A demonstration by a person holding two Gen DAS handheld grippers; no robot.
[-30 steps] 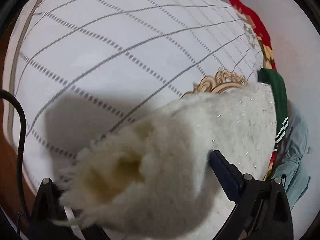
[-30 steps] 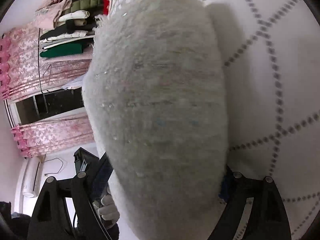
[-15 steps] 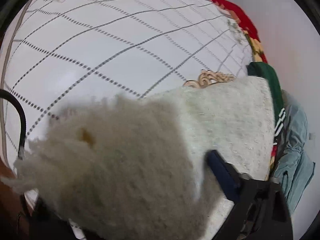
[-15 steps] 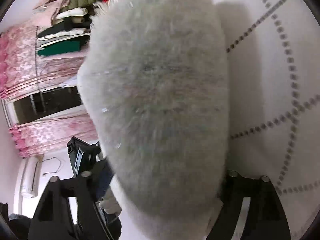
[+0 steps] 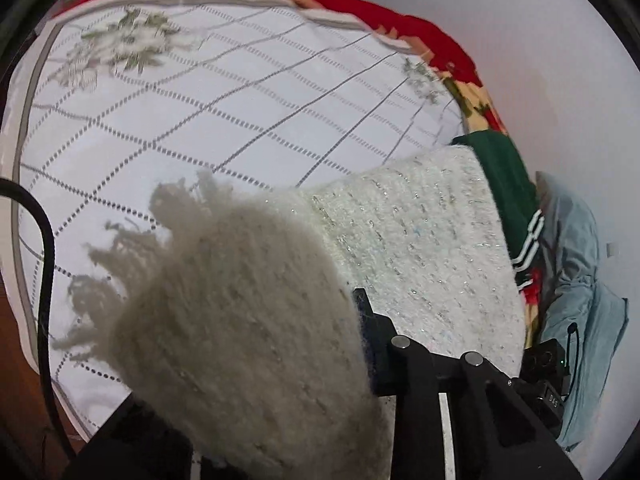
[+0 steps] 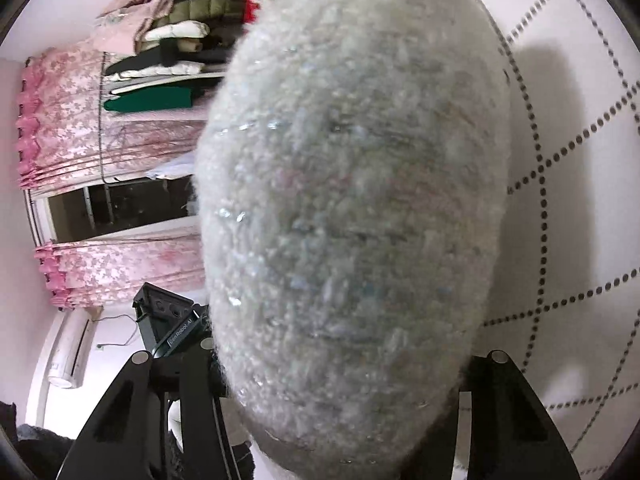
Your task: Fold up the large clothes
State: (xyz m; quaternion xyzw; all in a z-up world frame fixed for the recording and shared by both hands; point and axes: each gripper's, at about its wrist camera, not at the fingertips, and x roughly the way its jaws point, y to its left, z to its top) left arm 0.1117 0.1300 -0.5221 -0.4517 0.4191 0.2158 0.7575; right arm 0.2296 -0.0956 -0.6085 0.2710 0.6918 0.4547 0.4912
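The fuzzy white knit scarf lies on the bed's white quilted cover, its fringed end bunched between the closing jaws of the left gripper. The right gripper is closing too, with the scarf's other bulging fold between its jaws

"GenRobot.AI" in white on the black device at 8 o'clock, right wrist view; other markings too small to read.
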